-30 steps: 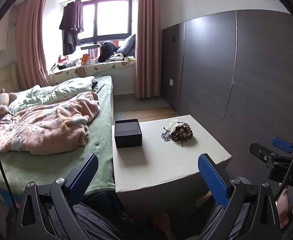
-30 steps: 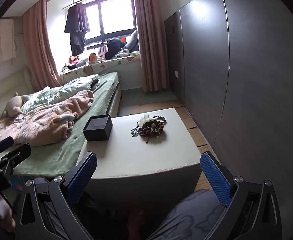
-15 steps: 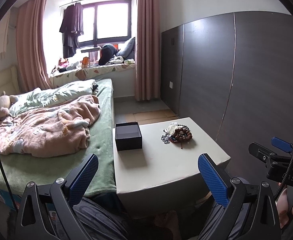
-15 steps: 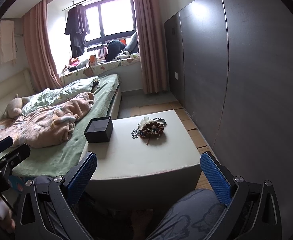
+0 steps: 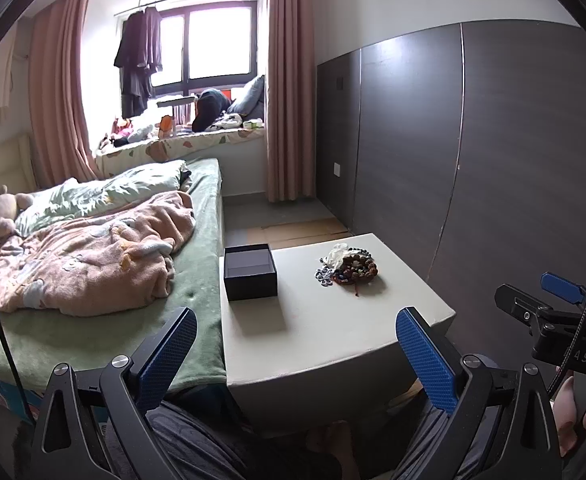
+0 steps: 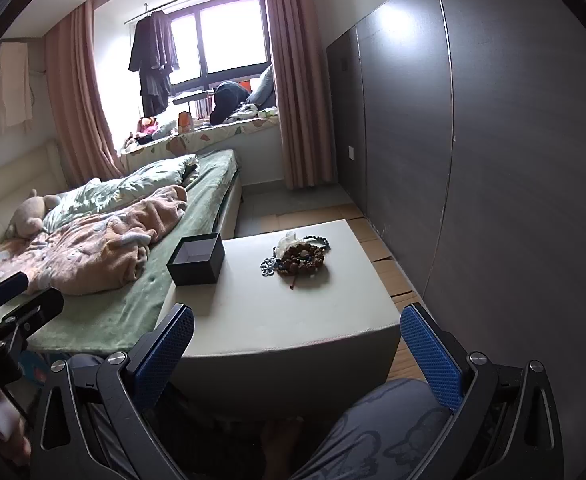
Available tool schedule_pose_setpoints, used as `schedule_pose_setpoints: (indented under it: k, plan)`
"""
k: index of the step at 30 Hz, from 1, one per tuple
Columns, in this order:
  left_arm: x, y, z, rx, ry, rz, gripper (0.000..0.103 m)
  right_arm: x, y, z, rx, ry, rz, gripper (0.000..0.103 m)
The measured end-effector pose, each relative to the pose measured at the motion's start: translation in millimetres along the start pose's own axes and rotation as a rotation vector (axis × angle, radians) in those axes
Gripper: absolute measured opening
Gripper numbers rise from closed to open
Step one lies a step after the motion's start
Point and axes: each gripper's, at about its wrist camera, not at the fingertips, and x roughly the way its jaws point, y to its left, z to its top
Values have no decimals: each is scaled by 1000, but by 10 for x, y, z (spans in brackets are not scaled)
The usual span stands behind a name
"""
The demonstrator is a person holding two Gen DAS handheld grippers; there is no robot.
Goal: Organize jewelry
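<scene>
Brown bead jewelry pile (image 5: 351, 266) — well beyond both tools (image 5: 296, 334) (image 6: 297, 334), spread, empty

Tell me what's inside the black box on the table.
The box is open, with no lid on it. The right wrist view shows a pale lining on its floor and no jewelry in the visible part. The near wall hides the front strip of the floor.

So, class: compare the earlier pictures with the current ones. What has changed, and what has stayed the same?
Both views have pulled back a little from the white table; it sits lower and smaller now. Nothing was grasped or released. The left tool and right tool stay open and empty. The black box and the jewelry pile have not moved.
</scene>
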Motion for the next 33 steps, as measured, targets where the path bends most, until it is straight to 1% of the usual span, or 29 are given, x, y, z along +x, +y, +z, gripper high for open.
schedule_pose_setpoints:
  k: [8, 15, 21, 27, 33]
  plan:
    - [88, -104, 45, 16, -2, -16, 100, 64, -94, -13, 26, -2, 10, 103]
    - [383, -129, 88, 19, 28, -20, 100, 258, -224, -12, 44, 5, -6, 103]
    - [788, -82, 128, 12, 78, -33, 100, 582, -391, 25, 78, 31, -19, 103]
    - [1285, -27, 125, -1, 143, -53, 100, 1004, -570, 28, 115, 90, 1, 103]
    - [1741, 13, 123, -25, 190, -78, 99, 1403, -698, 24, 145, 132, 12, 103]
